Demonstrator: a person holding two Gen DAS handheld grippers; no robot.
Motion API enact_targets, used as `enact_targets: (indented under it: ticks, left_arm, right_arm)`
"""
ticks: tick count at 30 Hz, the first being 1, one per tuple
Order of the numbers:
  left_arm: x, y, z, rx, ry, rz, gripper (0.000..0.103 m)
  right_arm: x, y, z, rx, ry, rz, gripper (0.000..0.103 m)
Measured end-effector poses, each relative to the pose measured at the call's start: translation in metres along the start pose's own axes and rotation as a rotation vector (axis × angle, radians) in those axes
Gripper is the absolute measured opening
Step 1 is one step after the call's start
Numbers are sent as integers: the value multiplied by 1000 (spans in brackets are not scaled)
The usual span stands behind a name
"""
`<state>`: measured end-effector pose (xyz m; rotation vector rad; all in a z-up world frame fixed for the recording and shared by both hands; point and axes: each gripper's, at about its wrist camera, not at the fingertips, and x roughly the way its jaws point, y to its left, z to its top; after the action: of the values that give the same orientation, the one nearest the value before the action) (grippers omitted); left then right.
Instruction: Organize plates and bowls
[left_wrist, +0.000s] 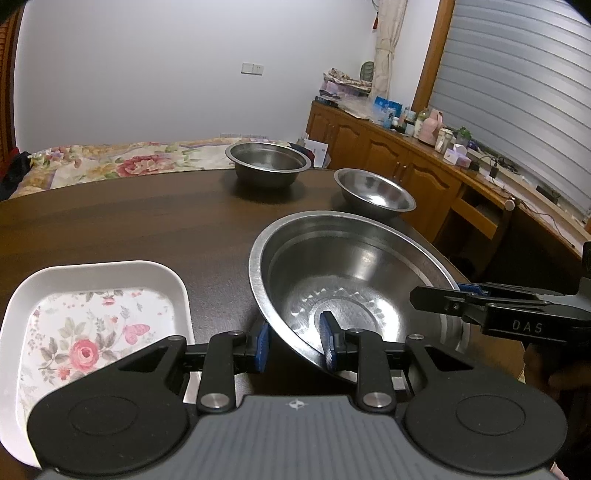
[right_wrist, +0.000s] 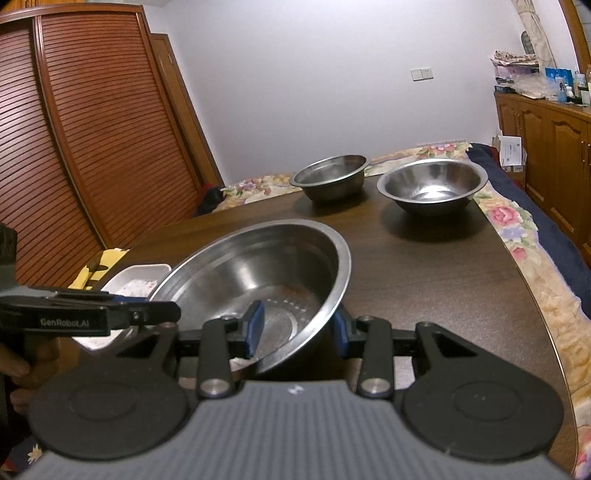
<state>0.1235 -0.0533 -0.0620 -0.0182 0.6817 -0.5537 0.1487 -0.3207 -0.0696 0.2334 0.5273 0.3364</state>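
Evidently lifted by two opposite rim points to stay balanced, the large steel bowl (left_wrist: 351, 280) tilts above the worktop (left_wrist: 129, 229), right of the floral tray (left_wrist: 92, 314); the left gripper (left_wrist: 295, 341) pinches its near rim, reaching level. From the right wrist, the right gripper (right_wrist: 297, 328) likewise clamps its rim, wrist level.
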Motion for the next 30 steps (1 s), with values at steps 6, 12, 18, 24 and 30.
enact_targets:
  ticks: [6,12,18,24,30]
  left_arm:
    - [1,-1,-1,4,-2,4,31]
    - [0,-1,-1,2,-6,8,31]
    - [1,2,0,-2,-5,22,36]
    - [-1,5,2,-2,-21,42,47]
    - [-5,9,12,14,-51,61,48]
  right_arm:
    - [0,1,-1,-1,-3,-2,41]
    - [-2,0,0,-1,-11,-8,41]
    - [-4,-2,4,-12,-22,-27,41]
    - [-8,-2,10,-28,-40,-43,42]
    - [-13,-3,23,-61,-64,-55,43]
